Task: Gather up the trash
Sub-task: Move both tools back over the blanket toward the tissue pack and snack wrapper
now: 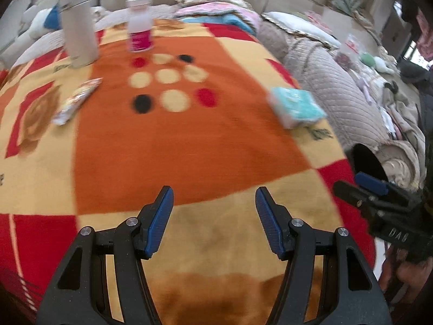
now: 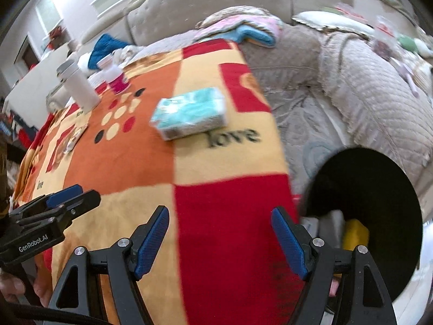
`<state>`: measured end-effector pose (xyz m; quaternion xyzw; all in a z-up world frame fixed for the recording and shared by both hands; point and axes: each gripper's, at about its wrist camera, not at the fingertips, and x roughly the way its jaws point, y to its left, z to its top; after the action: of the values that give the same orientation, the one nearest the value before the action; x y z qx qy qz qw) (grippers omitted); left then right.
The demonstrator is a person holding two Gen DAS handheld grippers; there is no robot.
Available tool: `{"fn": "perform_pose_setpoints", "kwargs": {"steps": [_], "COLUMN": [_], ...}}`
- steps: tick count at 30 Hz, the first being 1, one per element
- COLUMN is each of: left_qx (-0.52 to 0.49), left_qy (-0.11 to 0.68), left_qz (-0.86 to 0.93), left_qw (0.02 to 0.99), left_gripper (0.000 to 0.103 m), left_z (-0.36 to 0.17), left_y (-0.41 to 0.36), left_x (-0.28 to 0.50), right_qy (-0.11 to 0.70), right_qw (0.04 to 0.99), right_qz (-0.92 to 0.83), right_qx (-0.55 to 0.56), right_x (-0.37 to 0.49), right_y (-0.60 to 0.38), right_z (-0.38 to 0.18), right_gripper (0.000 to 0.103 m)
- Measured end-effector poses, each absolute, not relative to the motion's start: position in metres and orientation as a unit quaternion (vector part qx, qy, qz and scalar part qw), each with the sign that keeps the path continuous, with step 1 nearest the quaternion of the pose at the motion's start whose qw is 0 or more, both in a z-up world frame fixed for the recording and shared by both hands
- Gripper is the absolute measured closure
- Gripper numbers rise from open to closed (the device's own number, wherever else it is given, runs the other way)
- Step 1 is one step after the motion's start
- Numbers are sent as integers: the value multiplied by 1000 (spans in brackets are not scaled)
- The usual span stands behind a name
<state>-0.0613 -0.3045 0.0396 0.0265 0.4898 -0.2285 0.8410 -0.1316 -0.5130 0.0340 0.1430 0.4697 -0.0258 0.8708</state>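
Observation:
A crumpled snack wrapper [image 1: 77,100] lies on the left of the patterned blanket [image 1: 176,146]; it also shows in the right wrist view [image 2: 74,138]. A teal tissue pack [image 1: 296,107] lies at the right, also in the right wrist view [image 2: 190,112]. A black bin [image 2: 365,216] with a yellow item and white scraps inside stands off the blanket's right edge; its rim shows in the left wrist view [image 1: 368,162]. My left gripper [image 1: 213,197] is open and empty over the near blanket. My right gripper [image 2: 220,219] is open and empty over the red patch beside the bin.
A white flask [image 1: 78,24] and a pink-labelled bottle [image 1: 140,24] stand at the blanket's far side. Folded pink and blue cloths [image 2: 243,29] lie beyond. A quilted beige sofa [image 2: 365,86] with clutter runs along the back and right.

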Motion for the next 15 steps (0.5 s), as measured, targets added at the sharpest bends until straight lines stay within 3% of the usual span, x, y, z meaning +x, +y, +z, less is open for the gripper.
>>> {"fn": "perform_pose_setpoints", "kwargs": {"steps": [10, 15], "left_qx": [-4, -24], "left_qy": [486, 481], "left_qz": [-148, -128], "left_qw": [862, 867], "left_gripper": [41, 41], "left_z": [44, 51], "left_y": [-202, -173], "left_x": [-11, 11], "right_qy": [490, 494], "right_qw": [851, 845], "right_qz": [5, 13], "right_qx": [190, 206], "right_x": [-53, -10], "right_y": [-516, -518], "right_z": [30, 29], "right_gripper": [25, 16]}}
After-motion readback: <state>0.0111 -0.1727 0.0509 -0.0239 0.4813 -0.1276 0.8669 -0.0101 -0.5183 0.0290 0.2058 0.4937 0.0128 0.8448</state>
